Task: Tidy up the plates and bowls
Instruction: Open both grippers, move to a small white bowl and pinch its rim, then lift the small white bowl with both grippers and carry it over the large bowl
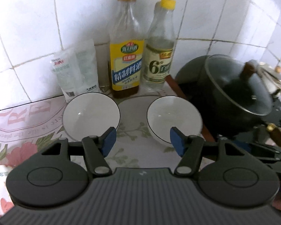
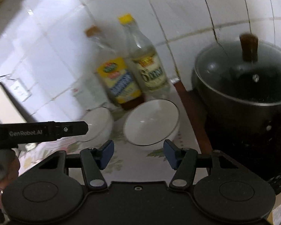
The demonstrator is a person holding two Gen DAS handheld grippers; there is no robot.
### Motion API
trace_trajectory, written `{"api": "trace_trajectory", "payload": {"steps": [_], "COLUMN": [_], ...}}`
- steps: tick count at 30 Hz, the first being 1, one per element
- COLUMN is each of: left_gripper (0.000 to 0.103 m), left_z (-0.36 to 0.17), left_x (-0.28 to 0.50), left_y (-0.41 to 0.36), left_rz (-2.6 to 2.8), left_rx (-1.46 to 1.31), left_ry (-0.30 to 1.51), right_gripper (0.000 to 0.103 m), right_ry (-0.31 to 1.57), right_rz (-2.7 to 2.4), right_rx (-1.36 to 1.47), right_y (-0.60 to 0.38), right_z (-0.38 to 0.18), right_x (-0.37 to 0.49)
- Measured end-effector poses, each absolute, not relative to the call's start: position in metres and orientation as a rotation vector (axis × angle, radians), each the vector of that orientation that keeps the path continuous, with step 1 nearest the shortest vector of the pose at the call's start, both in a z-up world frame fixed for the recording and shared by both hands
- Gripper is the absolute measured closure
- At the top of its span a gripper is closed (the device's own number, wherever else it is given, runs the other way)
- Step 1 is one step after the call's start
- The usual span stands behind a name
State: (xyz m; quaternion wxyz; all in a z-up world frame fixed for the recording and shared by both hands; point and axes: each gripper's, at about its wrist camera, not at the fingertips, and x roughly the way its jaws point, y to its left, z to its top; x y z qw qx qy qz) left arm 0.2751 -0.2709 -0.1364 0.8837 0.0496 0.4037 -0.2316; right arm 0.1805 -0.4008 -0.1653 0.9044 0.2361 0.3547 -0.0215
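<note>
Two white bowls with thin dark rims stand side by side on a floral cloth. In the left wrist view the left bowl (image 1: 90,112) and the right bowl (image 1: 173,117) sit just beyond my left gripper (image 1: 142,140), which is open and empty, its blue pads level with the gap between them. In the right wrist view my right gripper (image 2: 138,153) is open and empty just in front of the right bowl (image 2: 151,121). The left bowl (image 2: 99,123) is blurred and partly hidden by the left gripper's body (image 2: 37,131).
Two bottles, one yellow-labelled (image 1: 126,56) and one clear (image 1: 159,52), and a white pouch (image 1: 75,71) stand against the tiled wall behind the bowls. A dark pot with a glass lid (image 1: 234,86) sits on the stove at the right, also in the right wrist view (image 2: 243,78).
</note>
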Motion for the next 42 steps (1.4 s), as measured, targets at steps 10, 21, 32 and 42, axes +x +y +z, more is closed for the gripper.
{"api": "trace_trajectory", "payload": {"steps": [10,21,32,42], "left_gripper": [0.043,0.081,0.092,0.092], "left_z": [-0.192,-0.215,-0.210,-0.179], "left_x": [0.316,0.337,0.321,0.286], "left_y": [-0.300,-0.311,-0.311,-0.282], "left_rz": [-0.446,-0.440,-0.462,-0.491], "left_rx": [0.065,0.049,0.008,0.029], "left_ry": [0.874,0.982,0.954,0.936], "right_gripper": [0.047,0.059,0.081,0.081], "right_ry": [0.752,0.799,0.922,0.910], "right_rz": [-0.170,-0.212,-0.319,-0.260], "right_rx": [0.533,0.580,0.636,0.649], "right_y": [-0.414,-0.414,-0.423,-0.403], "right_z": [-0.213,-0.222,-0.226,-0.188], "right_x": [0.223,0.243,0.256,0.227]}}
